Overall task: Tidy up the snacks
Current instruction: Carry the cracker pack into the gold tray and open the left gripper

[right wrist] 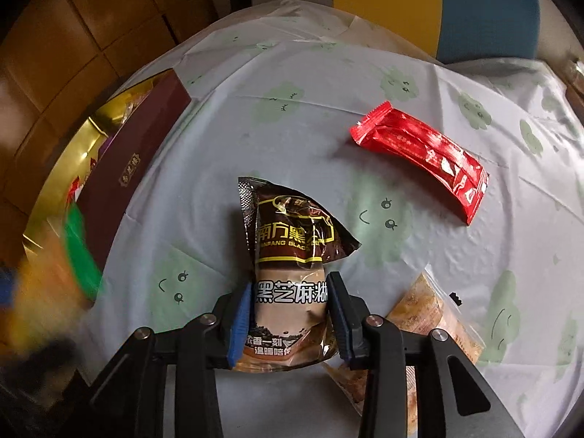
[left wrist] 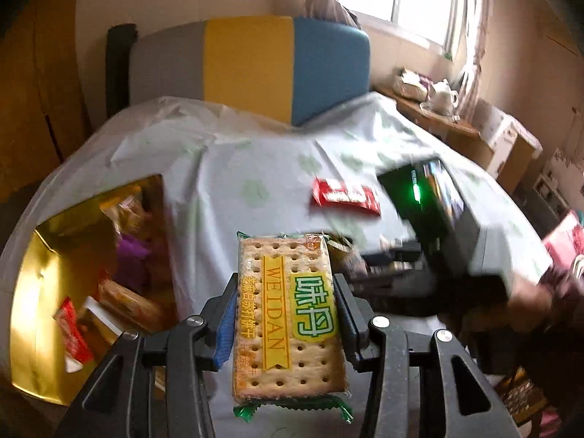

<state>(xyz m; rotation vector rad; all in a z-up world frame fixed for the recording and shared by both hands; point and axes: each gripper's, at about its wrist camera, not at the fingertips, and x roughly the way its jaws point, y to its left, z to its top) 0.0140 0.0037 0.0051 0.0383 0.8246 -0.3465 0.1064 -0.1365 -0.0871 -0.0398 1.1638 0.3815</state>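
My left gripper (left wrist: pixel 286 292) is shut on a Weidan cracker pack (left wrist: pixel 288 314) with green ends, held above the table. My right gripper (right wrist: pixel 291 292) is shut on a brown black-sesame paste sachet (right wrist: pixel 288 255), held just above the tablecloth. The right gripper also shows blurred in the left wrist view (left wrist: pixel 419 255). A gold-lined snack box (left wrist: pixel 43 292) with several snacks inside lies at the left; its maroon side shows in the right wrist view (right wrist: pixel 124 182). A red snack bar (right wrist: pixel 419 157) lies on the cloth at the right, also in the left wrist view (left wrist: pixel 345 197).
The table has a pale cloth with green cloud faces (right wrist: pixel 292 109). A clear-wrapped pastry pack (right wrist: pixel 430 321) lies beside the right gripper. A grey, yellow and blue chair back (left wrist: pixel 248 65) stands behind the table. A cluttered shelf (left wrist: pixel 438 109) stands by the window.
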